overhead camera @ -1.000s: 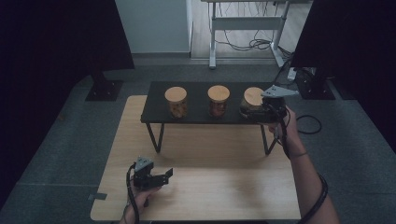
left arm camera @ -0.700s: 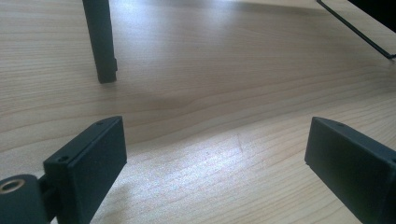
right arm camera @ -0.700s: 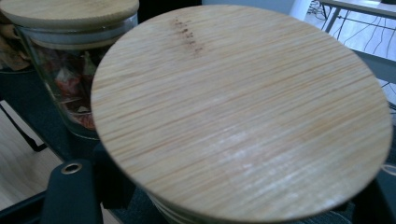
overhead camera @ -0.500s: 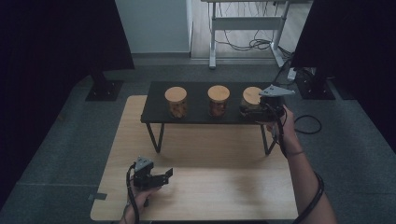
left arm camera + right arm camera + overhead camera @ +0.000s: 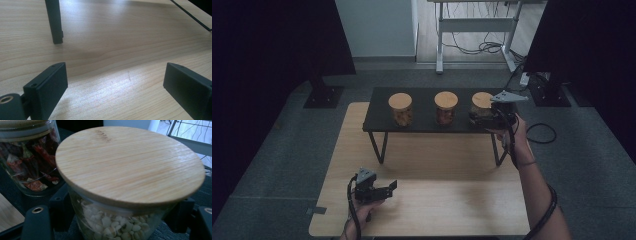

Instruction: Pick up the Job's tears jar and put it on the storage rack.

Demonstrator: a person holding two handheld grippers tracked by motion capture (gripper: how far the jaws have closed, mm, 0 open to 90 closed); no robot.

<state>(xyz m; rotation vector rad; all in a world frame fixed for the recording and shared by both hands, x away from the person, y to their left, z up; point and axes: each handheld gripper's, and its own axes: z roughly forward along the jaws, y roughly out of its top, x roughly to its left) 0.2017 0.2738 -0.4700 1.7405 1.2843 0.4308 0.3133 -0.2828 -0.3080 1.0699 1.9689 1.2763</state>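
Three glass jars with round wooden lids stand in a row on the low black shelf point(image 5: 422, 125) at the far side of the wooden table point(image 5: 437, 205). The work concerns the right-hand jar point(image 5: 117, 225), which holds pale, bean-like pieces and sits at the shelf's right end, just beside the middle jar point(image 5: 32, 167) of dried red chillies.

Handling, as a judgement: the glass wall is rigid, smooth and breakable, so it is likely slippery under the pads. The filling gives it moderate weight. The lid point(image 5: 130, 162) appears only to rest on the rim, so it should not be used as a hold. Grip the body below the lid, across its full width, and keep the jar upright.

The right gripper point(image 5: 484, 119) reaches level from the right, forearm extended over the table. Its jaws bracket the jar wall on both sides under the lid and appear closed on it.

The left gripper point(image 5: 115, 87) rests low over the near table, jaws wide apart and empty, pointing towards a shelf leg point(image 5: 55, 22).
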